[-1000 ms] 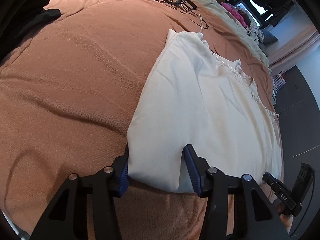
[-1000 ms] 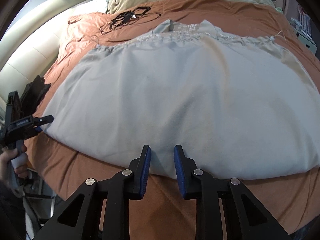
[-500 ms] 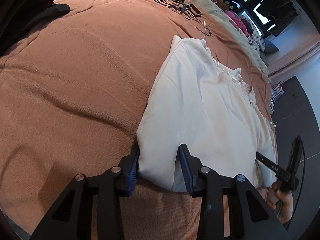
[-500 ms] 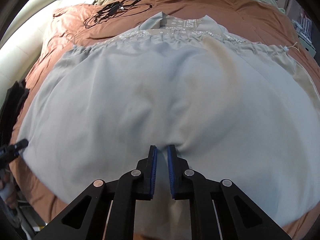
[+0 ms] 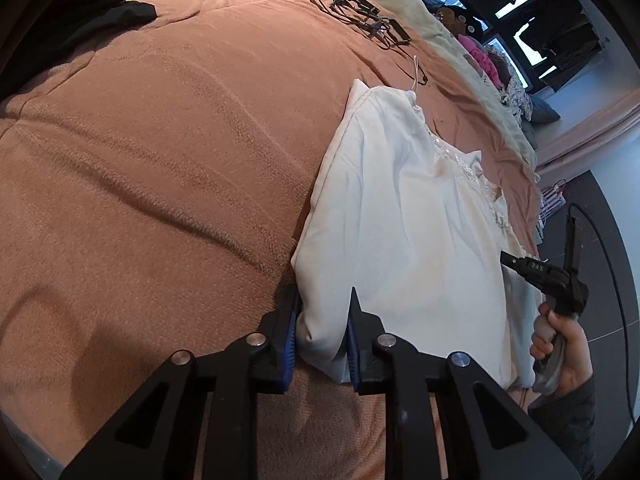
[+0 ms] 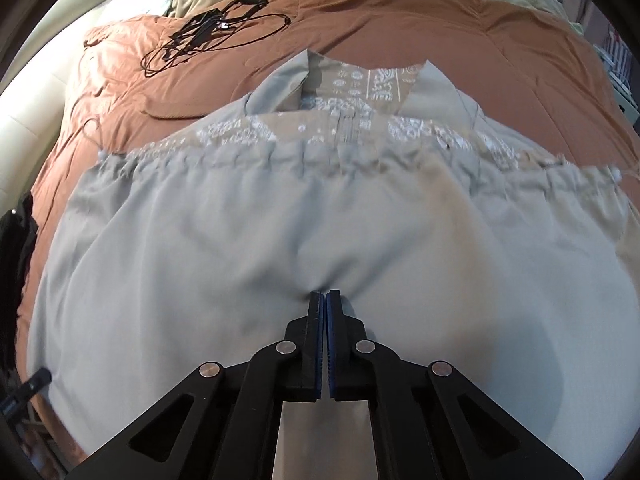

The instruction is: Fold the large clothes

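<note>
Left wrist view: a pale cream garment (image 5: 404, 216) lies on a rust-brown bedspread (image 5: 160, 160), its long axis running away from the camera toward the far end of the bed. The left gripper (image 5: 322, 336) has its jaws partly open around the garment's near corner, the cloth bunched between the blue pads but not visibly squeezed. This view alone shows the person's right hand (image 5: 560, 344) at the garment's right edge, gripping the handle of the right gripper (image 5: 540, 272) (its jaws are hidden from here), and a dark window beyond the bed.

Right wrist view: the garment (image 6: 280, 240) fills the frame broadside, collar and white embroidered yoke pointing away toward the pillows, the hem nearest the camera. The right gripper (image 6: 324, 300) has its jaws nearly closed, pinching a small tuck of fabric at mid-hem. A tangle of black cable (image 6: 208, 36) lies on the bedspread (image 6: 460, 20) beyond the collar, well apart from the garment.
</note>
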A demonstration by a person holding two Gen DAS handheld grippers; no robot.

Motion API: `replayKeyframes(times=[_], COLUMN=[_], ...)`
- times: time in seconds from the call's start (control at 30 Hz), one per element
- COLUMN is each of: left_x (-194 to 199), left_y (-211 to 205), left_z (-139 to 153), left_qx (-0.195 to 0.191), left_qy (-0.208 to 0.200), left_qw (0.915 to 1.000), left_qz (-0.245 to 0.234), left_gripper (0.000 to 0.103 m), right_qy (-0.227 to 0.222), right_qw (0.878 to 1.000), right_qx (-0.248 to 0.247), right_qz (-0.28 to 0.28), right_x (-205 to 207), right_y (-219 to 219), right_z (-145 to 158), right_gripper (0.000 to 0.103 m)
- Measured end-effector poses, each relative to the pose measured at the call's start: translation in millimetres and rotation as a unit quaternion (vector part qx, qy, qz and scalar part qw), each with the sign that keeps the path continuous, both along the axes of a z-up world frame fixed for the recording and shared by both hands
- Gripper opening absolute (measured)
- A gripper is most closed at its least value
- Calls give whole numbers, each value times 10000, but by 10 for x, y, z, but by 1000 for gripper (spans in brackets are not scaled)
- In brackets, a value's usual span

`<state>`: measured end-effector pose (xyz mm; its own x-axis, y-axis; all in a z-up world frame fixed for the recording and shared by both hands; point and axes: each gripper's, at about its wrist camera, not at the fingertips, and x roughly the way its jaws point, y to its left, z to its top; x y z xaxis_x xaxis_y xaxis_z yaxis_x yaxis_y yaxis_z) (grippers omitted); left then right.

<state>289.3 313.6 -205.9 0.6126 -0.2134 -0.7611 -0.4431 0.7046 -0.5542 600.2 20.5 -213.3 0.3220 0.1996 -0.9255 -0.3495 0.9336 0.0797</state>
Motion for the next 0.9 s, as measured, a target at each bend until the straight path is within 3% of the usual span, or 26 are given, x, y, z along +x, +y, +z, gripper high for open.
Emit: replayKeyframes(times=[0.17, 0.27, 0.47, 0.5, 0.57, 0.6, 0.7, 0.9], left_x=[-58, -58, 34, 61, 142, 171, 294, 507], left_y=[27, -11, -125, -154, -229, -261, -350, -532], left_z=[129, 272, 675, 744, 917, 981, 1194, 1570], left_qx=[-306, -377, -689, -691, -646, -598, -569, -706], left_qy=[-290, -476, -1001, -1068, -1180, -1218, -1366, -1700], left_qw=[9991, 9981, 9925, 9917, 9904, 9901, 9879, 9805], left_qz=[66, 39, -143, -189, -317, -360, -456, -682], left_gripper=[18, 16, 13, 13, 13, 13, 12, 12], right_qy=[-151, -170, -267, -242, -225, -246, -249, -73], right_qw=[9998, 9997, 9981, 9976, 9964, 9955, 9920, 9897], right_qx=[-149, 182, 485, 582, 755, 867, 1201, 1398], right_qz=[-10, 6, 261, 280, 297, 306, 299, 310], right_x=[263, 207, -257, -329, -554, -640, -905, -1362], right_y=[24, -23, -188, -232, -356, -407, -582, -778], right_z=[128, 328, 570, 581, 599, 614, 610, 461], right_gripper=[2, 2, 5, 8, 28, 31, 32, 31])
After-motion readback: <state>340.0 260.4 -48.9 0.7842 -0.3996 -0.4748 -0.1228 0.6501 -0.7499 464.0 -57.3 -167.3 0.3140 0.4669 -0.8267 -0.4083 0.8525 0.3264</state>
